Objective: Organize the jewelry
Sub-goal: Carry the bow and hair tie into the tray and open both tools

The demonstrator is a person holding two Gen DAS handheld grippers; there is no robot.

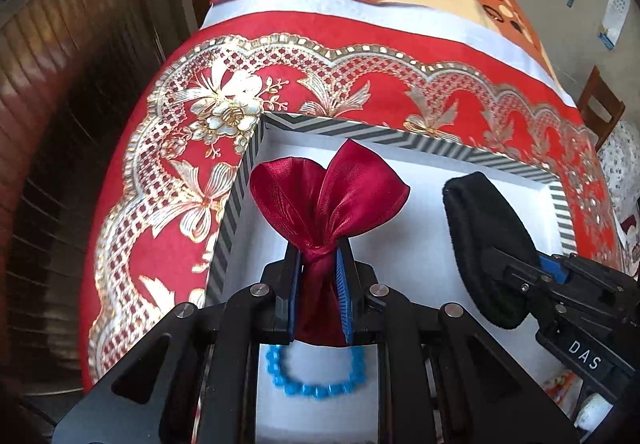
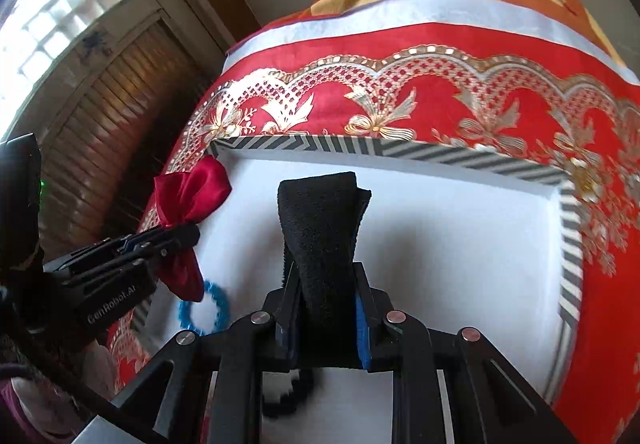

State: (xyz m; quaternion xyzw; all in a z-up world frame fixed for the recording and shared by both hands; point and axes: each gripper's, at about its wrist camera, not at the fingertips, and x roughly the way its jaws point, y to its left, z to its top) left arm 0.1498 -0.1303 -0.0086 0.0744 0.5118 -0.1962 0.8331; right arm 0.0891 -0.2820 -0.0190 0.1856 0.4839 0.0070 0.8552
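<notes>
- The red satin pouch (image 1: 320, 203) hangs over the white tray (image 1: 424, 179) at its 9 o'clock side, pinched at the neck by the left gripper (image 1: 319, 256).
- The black velvet pouch (image 2: 320, 236) sits mid-tray, clamped in the right gripper (image 2: 326, 276).
- A blue bead bracelet (image 1: 316, 376) lies on the tray floor at 7 o'clock — just under the red pouch.
- The tray's striped rim (image 1: 360, 127) rests on a red-and-gold cloth (image 1: 168, 171).
</notes>
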